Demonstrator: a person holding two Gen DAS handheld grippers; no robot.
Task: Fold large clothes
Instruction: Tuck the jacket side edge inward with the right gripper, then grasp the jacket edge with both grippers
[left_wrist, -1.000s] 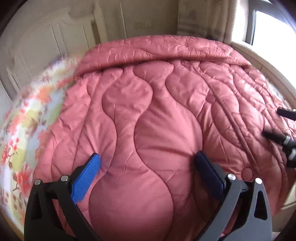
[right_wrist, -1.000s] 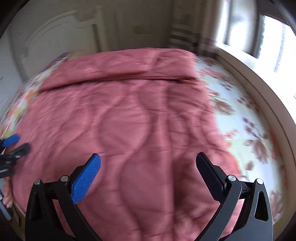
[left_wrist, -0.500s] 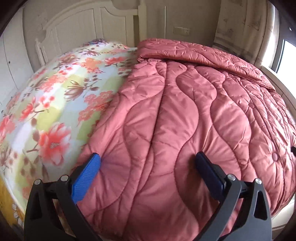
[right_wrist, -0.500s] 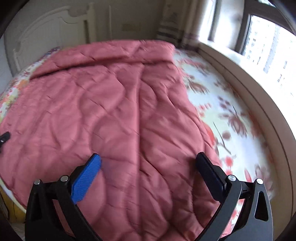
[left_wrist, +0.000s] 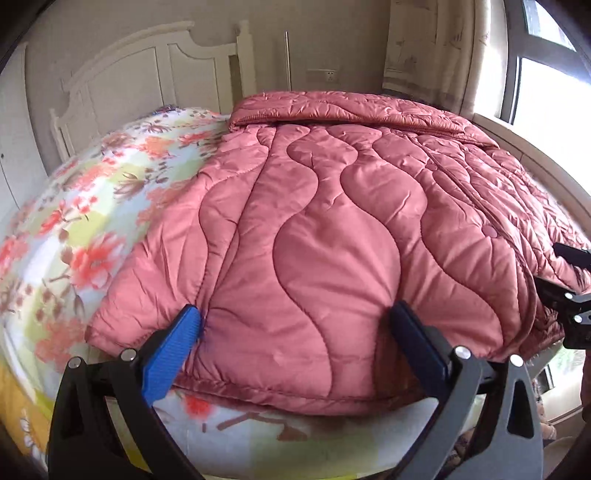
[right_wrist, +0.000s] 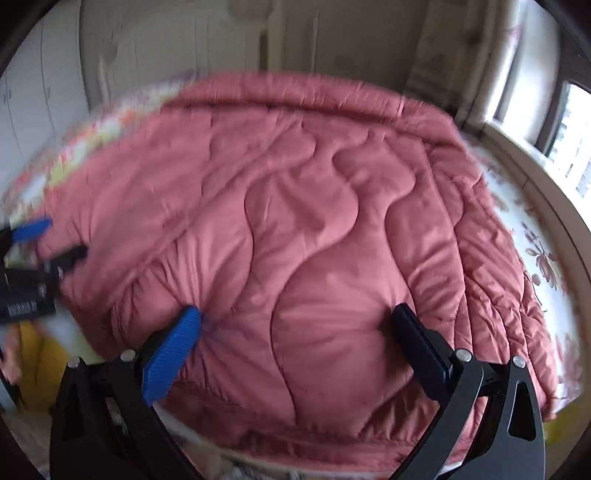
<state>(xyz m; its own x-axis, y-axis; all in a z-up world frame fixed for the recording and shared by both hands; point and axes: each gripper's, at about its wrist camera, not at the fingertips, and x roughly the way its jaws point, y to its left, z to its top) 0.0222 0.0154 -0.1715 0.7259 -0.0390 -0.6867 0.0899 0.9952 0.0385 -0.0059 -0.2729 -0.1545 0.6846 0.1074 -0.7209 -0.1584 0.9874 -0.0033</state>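
Note:
A large pink quilted padded garment (left_wrist: 332, 229) lies spread flat over the bed, with its far end folded back near the headboard. The left wrist view shows my left gripper (left_wrist: 295, 321) open just above the near hem, towards its left corner, with nothing between the fingers. My right gripper (right_wrist: 297, 319) is open too, hovering over the near hem further right; the view is blurred. Each gripper shows in the other's view: the right one (left_wrist: 565, 277) at the right edge, the left one (right_wrist: 51, 240) at the left edge.
The bed has a floral sheet (left_wrist: 74, 221), bare to the left of the garment and to its right (right_wrist: 535, 251). A white headboard (left_wrist: 147, 74) stands behind. A window (left_wrist: 546, 74) with a curtain and a low ledge runs along the right side.
Both grippers have pulled back and swung towards the near hem. The left view turned left and then partly back; the right view turned right, then back left, still in motion. Both stayed open.

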